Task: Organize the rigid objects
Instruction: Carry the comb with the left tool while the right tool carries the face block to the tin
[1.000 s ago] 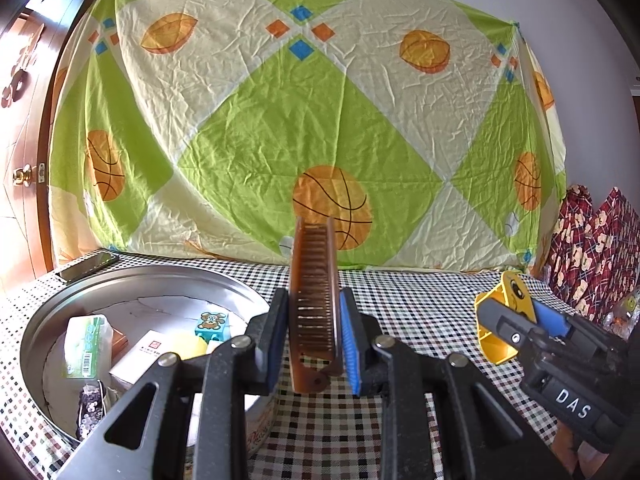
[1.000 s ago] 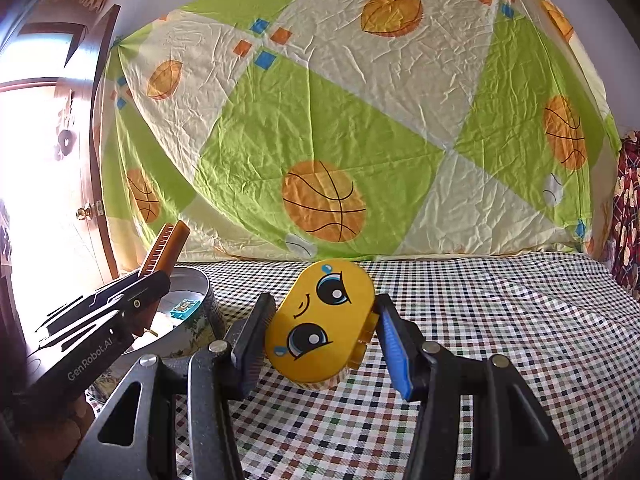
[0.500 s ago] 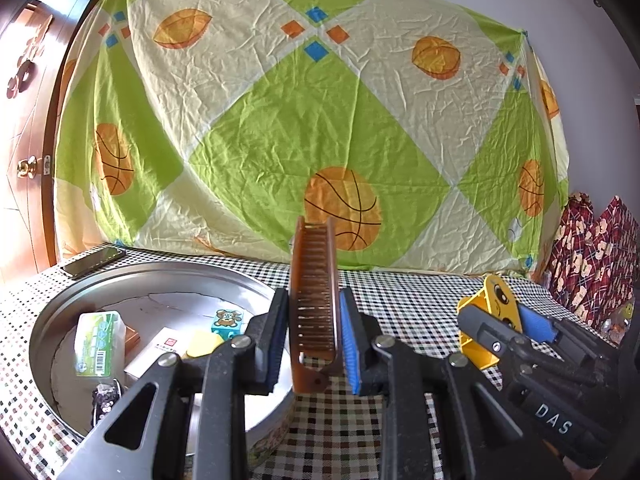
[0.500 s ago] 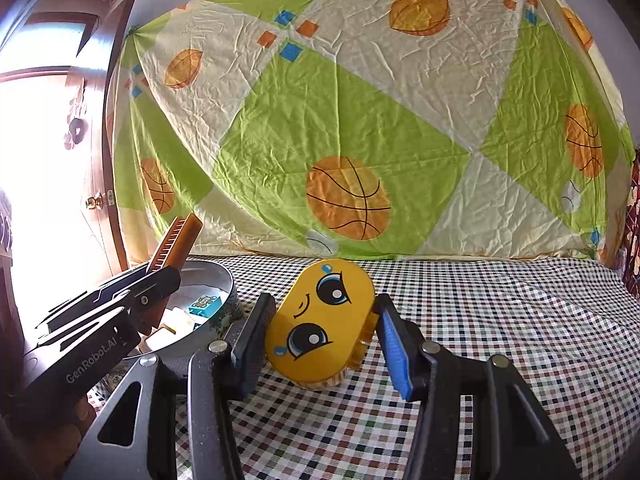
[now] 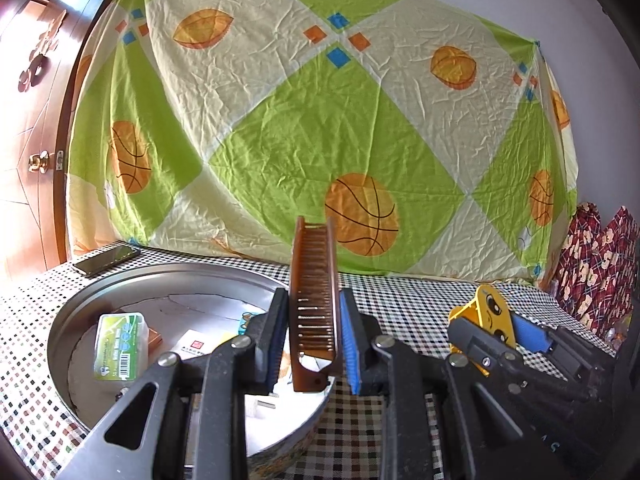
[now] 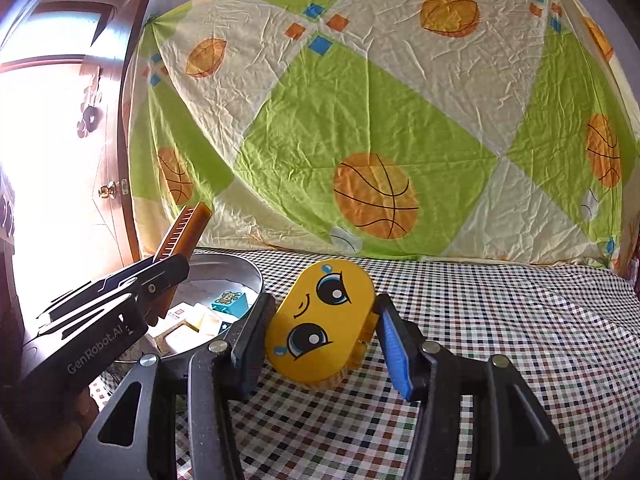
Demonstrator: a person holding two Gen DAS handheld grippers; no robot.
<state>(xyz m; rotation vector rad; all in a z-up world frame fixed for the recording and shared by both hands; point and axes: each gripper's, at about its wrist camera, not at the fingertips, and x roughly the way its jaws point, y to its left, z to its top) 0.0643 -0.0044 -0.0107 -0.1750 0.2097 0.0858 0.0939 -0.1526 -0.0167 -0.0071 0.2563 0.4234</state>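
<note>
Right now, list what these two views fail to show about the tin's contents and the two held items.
- Metal tin, left wrist view: its near contents are hidden by the left gripper and brown comb.
- Green-labelled box: print too small to read.
- Right wrist view: the tin's rim and the left gripper hide most contents.
- Yellow face toy: its back faces away; the right gripper covers its sides.

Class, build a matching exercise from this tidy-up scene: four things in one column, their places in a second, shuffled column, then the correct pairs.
Things
1. brown comb
2. yellow face toy
3. green packet
4. phone

Places
A. flat on the checked cloth behind the round metal tray
B. between the right gripper fingers
C. clamped in the left gripper
D. lying inside the tray

Pairs: 1-C, 2-B, 3-D, 4-A
</note>
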